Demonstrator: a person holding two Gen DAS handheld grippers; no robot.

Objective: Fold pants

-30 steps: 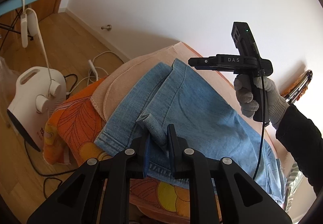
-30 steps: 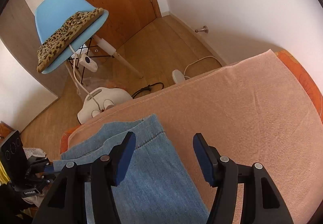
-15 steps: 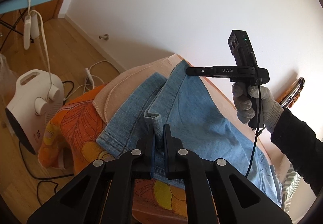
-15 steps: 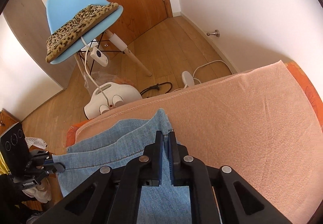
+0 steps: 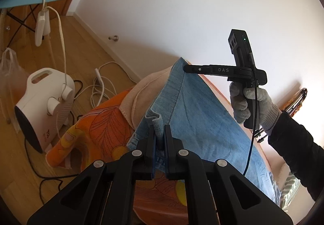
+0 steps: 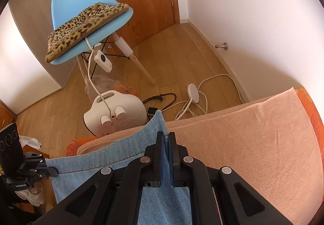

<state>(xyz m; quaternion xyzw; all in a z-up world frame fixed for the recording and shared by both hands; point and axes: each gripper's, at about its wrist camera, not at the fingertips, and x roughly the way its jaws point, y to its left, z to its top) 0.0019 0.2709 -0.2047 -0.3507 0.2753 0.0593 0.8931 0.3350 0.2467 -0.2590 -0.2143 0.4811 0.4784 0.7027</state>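
Observation:
Light blue denim pants [image 5: 198, 115] lie over a peach towel [image 6: 253, 139] on an orange flowered cover [image 5: 101, 129]. My left gripper [image 5: 159, 133] is shut on the near hem corner of the pants. My right gripper [image 6: 166, 139] is shut on the far hem corner and holds it raised; it shows in the left wrist view [image 5: 185, 68], held by a gloved hand [image 5: 251, 101]. The hem edge [image 6: 113, 141] is stretched between the two grippers and lifted off the towel. The left gripper also shows in the right wrist view [image 6: 52, 172].
A white fan heater [image 6: 115, 113] and loose cables [image 6: 192, 101] lie on the wooden floor below the bed edge. A blue chair [image 6: 87, 16] with a leopard cushion stands by the wooden door. A white wall runs close on the right.
The right gripper shut on the far hem corner; the left gripper's jaws closed from a narrow gap onto the near corner. Both then lifted the hem edge up off the towel.

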